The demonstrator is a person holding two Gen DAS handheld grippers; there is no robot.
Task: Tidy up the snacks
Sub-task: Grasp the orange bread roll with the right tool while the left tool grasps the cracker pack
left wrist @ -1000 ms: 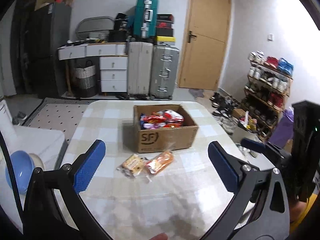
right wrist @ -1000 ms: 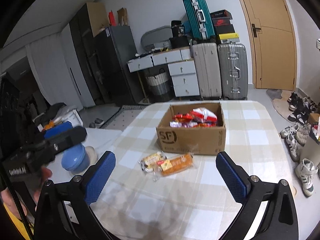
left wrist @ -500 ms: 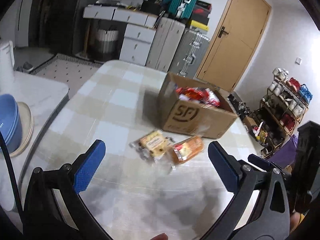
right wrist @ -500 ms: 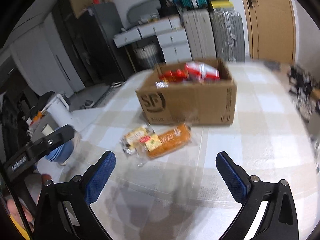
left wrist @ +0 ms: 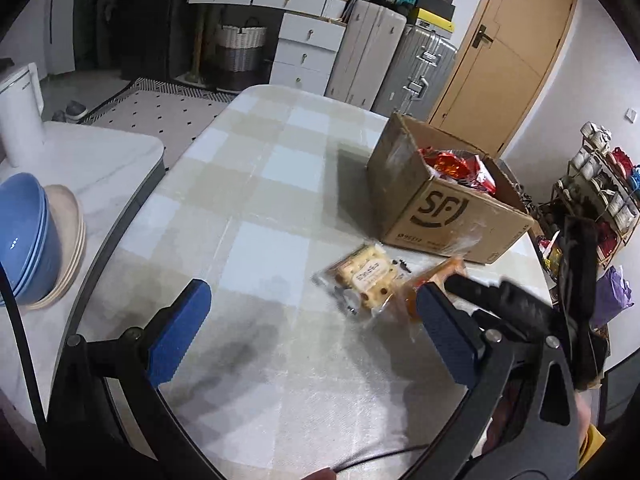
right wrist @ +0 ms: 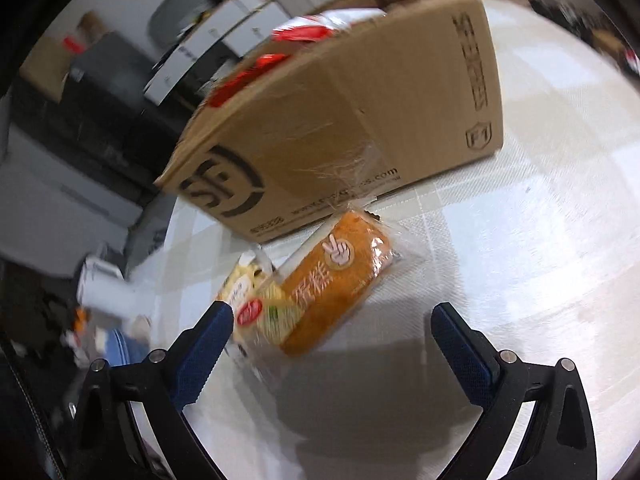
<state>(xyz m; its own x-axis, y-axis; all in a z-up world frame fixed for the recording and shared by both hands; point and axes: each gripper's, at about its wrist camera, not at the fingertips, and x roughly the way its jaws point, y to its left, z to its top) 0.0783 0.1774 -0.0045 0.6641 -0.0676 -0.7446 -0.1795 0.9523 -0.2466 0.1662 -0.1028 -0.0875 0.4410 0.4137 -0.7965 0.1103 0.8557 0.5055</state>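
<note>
An open cardboard box [left wrist: 440,216] [right wrist: 352,120] holding red snack packets stands on the checked table. In front of it lie two wrapped snacks side by side: a yellow biscuit pack [left wrist: 366,276] [right wrist: 246,292] and an orange cake pack [left wrist: 436,278] [right wrist: 336,280]. My right gripper [right wrist: 332,320] is open, low over the table, its fingers on either side of the near end of the orange cake pack. My left gripper [left wrist: 312,308] is open and empty, hovering left of the two packs. The right gripper's dark body [left wrist: 520,312] shows in the left wrist view.
A white side counter [left wrist: 80,168] at the left carries stacked blue bowls [left wrist: 24,236] and a white kettle [left wrist: 20,112]. Suitcases [left wrist: 400,60], drawers and a door stand beyond the table. A shoe rack [left wrist: 600,184] is at the right.
Both grippers have moved forward and down toward the two packs. The right one has come close, so the orange cake pack now lies between its open fingers. The left one swung leftward.
</note>
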